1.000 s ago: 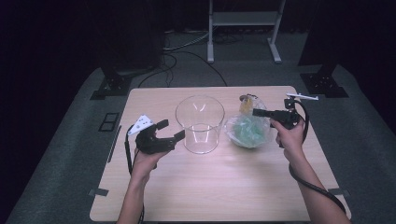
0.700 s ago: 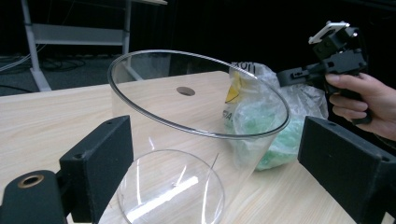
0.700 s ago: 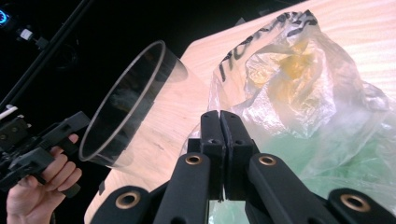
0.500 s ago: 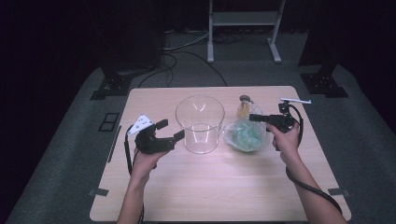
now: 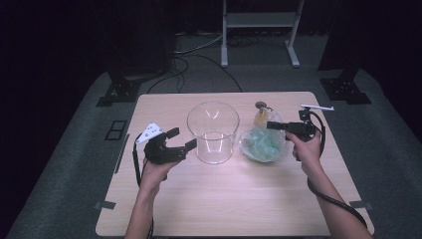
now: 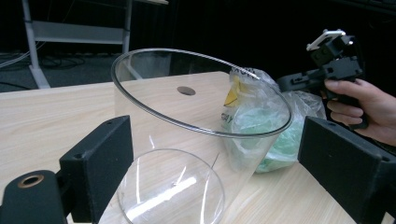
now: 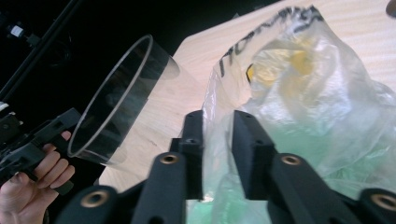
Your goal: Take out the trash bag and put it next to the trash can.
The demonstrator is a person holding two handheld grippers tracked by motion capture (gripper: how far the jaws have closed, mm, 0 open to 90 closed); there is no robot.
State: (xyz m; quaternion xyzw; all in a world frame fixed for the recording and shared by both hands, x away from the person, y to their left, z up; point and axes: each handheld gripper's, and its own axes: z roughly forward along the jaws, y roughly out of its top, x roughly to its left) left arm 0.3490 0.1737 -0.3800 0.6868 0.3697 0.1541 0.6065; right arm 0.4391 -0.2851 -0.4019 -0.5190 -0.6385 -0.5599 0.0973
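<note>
at the right of the pale wooden counter (image 5: 219, 199), the right tongs (image 7: 218, 135) have just been opening, plastic between them unpinched, freeing the clear plastic bag of green contents (image 7: 317, 116); left tongs (image 6: 219, 158) wide beside the clear glass cylinder (image 6: 196, 121).

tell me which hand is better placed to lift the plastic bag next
Right: the right gripper already has its fingers at the plastic bag. The left gripper sits beyond the glass cylinder.

Clear glass cylinder jar (image 5: 213, 132) — colourless, no pattern. Crinkled clear plastic bag (image 7: 299, 102) — black lettering, yellow patch up top, pale green contents. Pale wood-grain tabletop (image 5: 224, 199), light beige. Black two-jaw grippers, L (image 5: 177, 140) & R (image 5: 273, 125) — brass-coloured rivets.
</note>
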